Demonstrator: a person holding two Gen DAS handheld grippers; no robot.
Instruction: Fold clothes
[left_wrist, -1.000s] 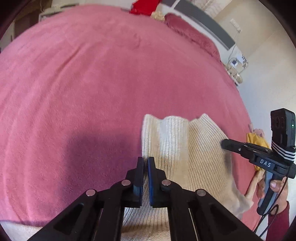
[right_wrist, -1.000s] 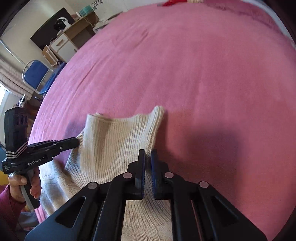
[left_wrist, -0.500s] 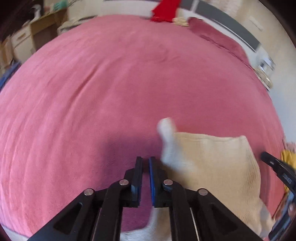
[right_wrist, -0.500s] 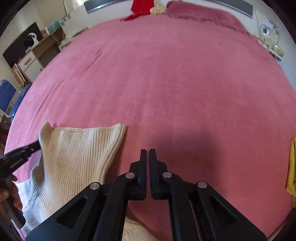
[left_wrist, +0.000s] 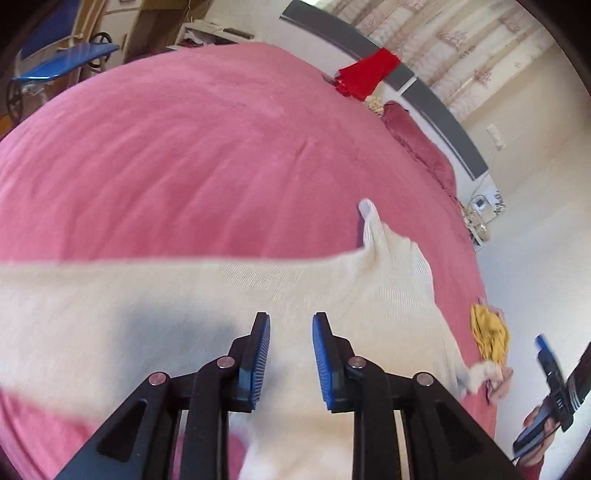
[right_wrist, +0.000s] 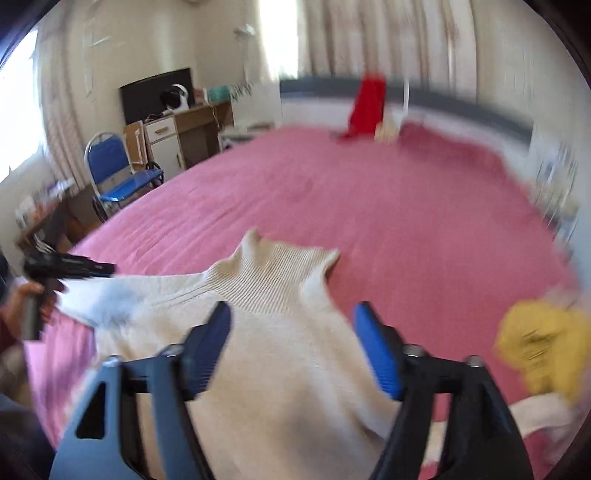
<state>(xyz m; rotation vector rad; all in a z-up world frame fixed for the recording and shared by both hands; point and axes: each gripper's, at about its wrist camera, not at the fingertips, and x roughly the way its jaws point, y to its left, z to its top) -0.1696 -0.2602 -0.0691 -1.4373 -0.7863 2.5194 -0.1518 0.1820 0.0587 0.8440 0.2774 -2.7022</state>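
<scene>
Cream sweater (left_wrist: 229, 295) spread on the pink bed (left_wrist: 184, 155).
The left gripper (left_wrist: 290, 356) and right gripper (right_wrist: 291, 347) hang over it at the bottom of each frame, jaws spread apart, holding nothing.

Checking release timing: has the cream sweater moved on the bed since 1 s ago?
Yes. The cream sweater has spread leftward across the pink bedspread; both grippers, left and right, are now open.
</scene>
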